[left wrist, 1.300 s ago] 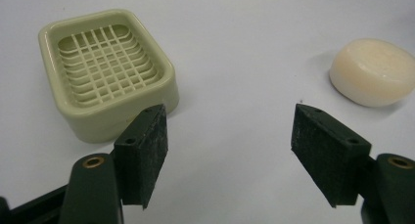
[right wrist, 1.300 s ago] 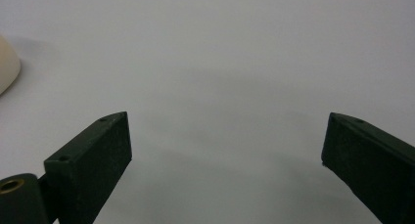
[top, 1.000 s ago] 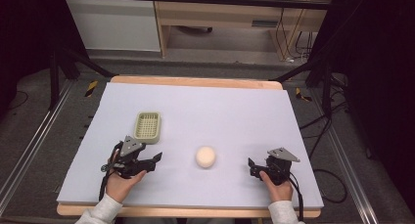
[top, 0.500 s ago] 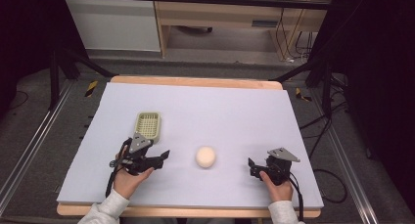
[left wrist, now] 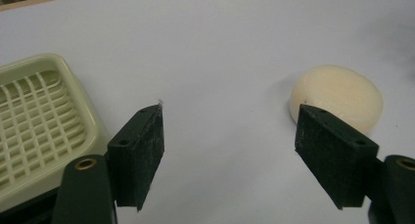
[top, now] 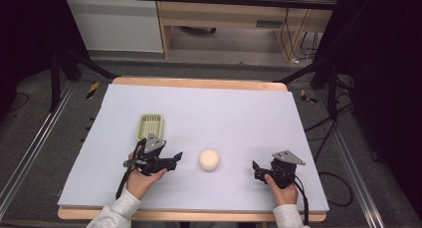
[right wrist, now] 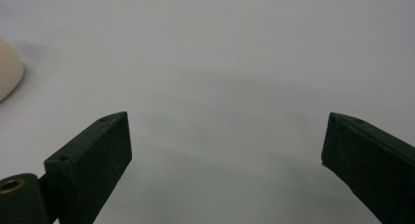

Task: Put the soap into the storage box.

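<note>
A round cream soap bar (top: 209, 160) lies on the white table sheet (top: 224, 113) near the front middle. A pale green slatted soap dish (top: 150, 126) sits to its left and farther back. My left gripper (top: 174, 159) is held just left of the soap, open, with nothing between its jaws; in the left gripper view the soap (left wrist: 337, 98) lies beyond the right jaw and the dish (left wrist: 36, 131) at the left. My right gripper (top: 256, 169) rests open at the front right, and the soap's edge (right wrist: 10, 70) shows at its far left.
The wooden table edge (top: 199, 83) runs along the back. Dark floor, cables and metal frame rails surround the table. A wooden shelf unit (top: 224, 19) stands behind it.
My left gripper has moved right, toward the soap bar, away from the table's left side. The right gripper has stayed in place.
</note>
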The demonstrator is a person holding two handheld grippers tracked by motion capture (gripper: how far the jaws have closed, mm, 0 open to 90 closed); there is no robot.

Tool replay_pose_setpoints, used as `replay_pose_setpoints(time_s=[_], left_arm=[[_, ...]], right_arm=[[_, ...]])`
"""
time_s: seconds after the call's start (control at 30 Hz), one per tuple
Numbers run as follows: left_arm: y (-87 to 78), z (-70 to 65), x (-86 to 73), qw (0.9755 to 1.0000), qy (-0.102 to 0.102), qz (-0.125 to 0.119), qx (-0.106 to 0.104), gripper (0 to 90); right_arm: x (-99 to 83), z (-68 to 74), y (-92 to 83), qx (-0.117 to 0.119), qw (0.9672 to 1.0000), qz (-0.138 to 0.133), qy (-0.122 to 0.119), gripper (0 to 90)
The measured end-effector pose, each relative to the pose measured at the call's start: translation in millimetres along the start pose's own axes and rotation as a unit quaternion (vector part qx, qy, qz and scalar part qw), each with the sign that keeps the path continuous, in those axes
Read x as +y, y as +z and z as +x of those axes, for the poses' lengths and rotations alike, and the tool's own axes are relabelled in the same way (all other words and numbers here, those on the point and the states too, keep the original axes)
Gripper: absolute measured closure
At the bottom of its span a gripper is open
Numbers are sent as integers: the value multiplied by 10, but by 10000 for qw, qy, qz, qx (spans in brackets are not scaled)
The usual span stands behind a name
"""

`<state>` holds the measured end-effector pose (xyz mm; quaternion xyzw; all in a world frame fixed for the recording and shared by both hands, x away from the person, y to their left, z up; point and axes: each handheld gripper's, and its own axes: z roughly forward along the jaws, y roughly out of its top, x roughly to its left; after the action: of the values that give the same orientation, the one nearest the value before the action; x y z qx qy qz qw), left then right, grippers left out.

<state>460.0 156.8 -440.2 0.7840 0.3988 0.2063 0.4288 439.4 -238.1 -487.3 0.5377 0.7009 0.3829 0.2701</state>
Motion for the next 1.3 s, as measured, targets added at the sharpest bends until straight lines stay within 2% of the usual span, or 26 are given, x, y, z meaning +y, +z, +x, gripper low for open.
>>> replay_pose_setpoints(time_s=[1.3], left_arm=[[286, -369, 200, 9990, 126, 178, -398, 251]], right_arm=[[-5, 6, -8, 12, 10000, -36, -30, 49]])
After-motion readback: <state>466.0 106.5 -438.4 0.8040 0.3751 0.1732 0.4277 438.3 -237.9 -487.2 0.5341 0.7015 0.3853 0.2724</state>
